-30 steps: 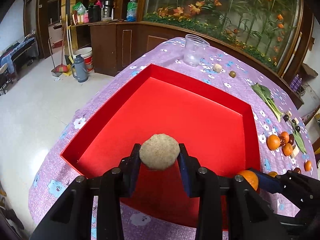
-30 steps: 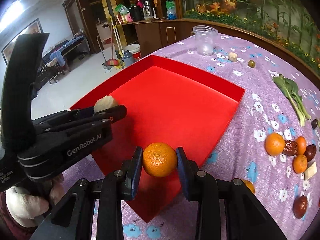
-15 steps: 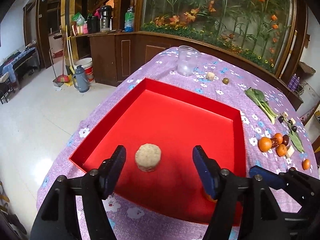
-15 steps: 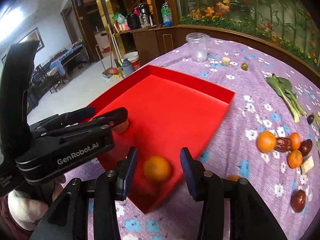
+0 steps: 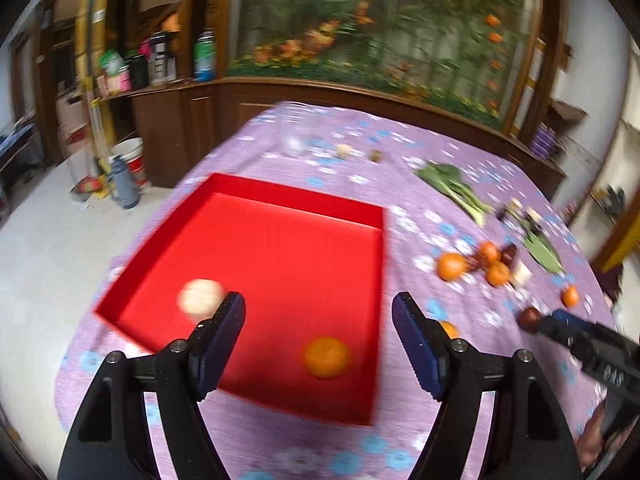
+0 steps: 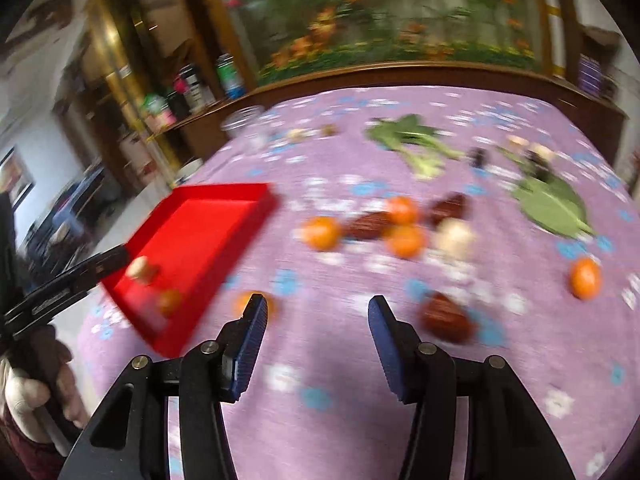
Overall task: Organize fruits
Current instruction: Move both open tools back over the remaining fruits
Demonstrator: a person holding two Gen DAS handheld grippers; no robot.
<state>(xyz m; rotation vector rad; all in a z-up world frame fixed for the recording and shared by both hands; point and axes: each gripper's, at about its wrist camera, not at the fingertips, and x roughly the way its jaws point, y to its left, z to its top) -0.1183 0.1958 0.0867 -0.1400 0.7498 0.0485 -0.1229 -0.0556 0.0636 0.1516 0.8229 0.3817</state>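
Fruits: a pale round fruit (image 5: 201,298) and an orange (image 5: 327,357) lie apart on the floor of the red tray (image 5: 244,188), pale one at the near left, orange at the near right.
Red tray: open and shallow, sitting on the left part of the tabletop (image 5: 400,432).
Left tool (image 5: 319,314): jaws spread and just been opening, nothing between them, above the tray's near edge.
Right tool (image 6: 317,316): jaws parted and just been opening, nothing gripped, over bare cloth right of the tray.
Tabletop: purple flowered cloth; right of the tray lie loose oranges (image 6: 322,232), dark red dates (image 6: 446,318) and leafy greens (image 6: 412,140), all blurred.
Room: dark wooden cabinets (image 5: 172,128) at left, a planted glass wall (image 5: 380,28) behind.
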